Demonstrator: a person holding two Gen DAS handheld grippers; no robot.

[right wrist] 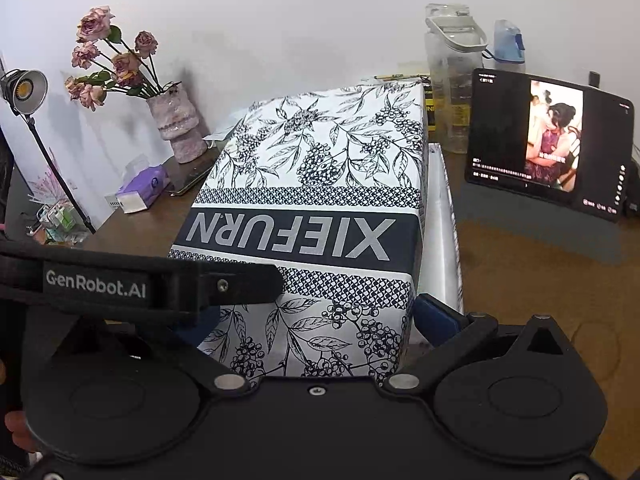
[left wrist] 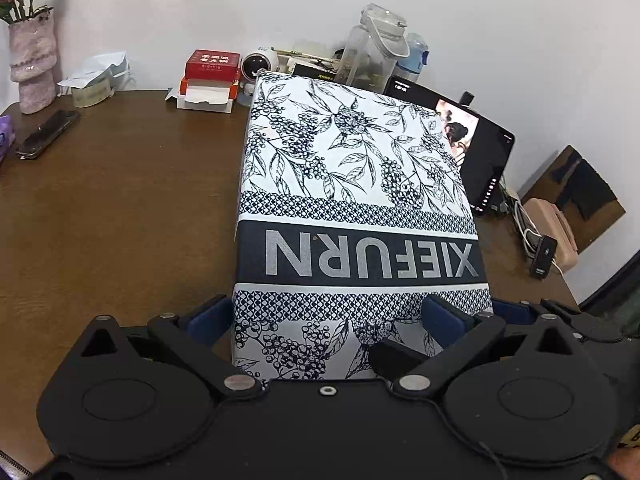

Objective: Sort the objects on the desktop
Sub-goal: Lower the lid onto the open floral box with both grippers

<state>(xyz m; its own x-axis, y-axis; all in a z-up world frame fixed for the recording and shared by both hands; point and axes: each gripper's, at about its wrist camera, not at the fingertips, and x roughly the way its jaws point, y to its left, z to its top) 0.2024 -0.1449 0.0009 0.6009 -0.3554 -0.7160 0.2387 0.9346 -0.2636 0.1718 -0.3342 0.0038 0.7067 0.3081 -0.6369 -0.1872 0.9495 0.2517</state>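
1. Box [left wrist: 356,208]: I am seeing one large patterned box with a dark band reading XIEFURN, lying flat on the brown desk [left wrist: 120,208] and filling the middle of both views.
2. I am working two grippers. The left gripper [left wrist: 336,320] is standing with its jaws apart, one blue pad at each side of the box's near end; whether the pads are pressing it I cannot tell.
3. The right gripper [right wrist: 316,316] is straddling the same near end, jaws spread; its right pad is lying just beside the box's edge, and its other pad is hiding behind the left gripper's black body marked GenRobot.AI.
4. Behind the box I am counting one clear water bottle [left wrist: 372,48] and one blue-capped bottle [left wrist: 416,52], both visible in each view.
5. One tablet [right wrist: 548,140] is leaning upright to the right of the box, its screen playing a video.
6. One vase [right wrist: 178,124] is standing left of the box; only the right wrist view is showing its pink roses in full, about six blooms.
7. Only the left wrist view is showing one red carton [left wrist: 212,64] on a white tray and one small round white camera [left wrist: 258,66] behind the box, and one dark phone [left wrist: 48,132] well left of it.
8. Only the right wrist view is showing one lamp [right wrist: 26,92] on a stand and one purple tissue pack [right wrist: 144,186], both left of the box.
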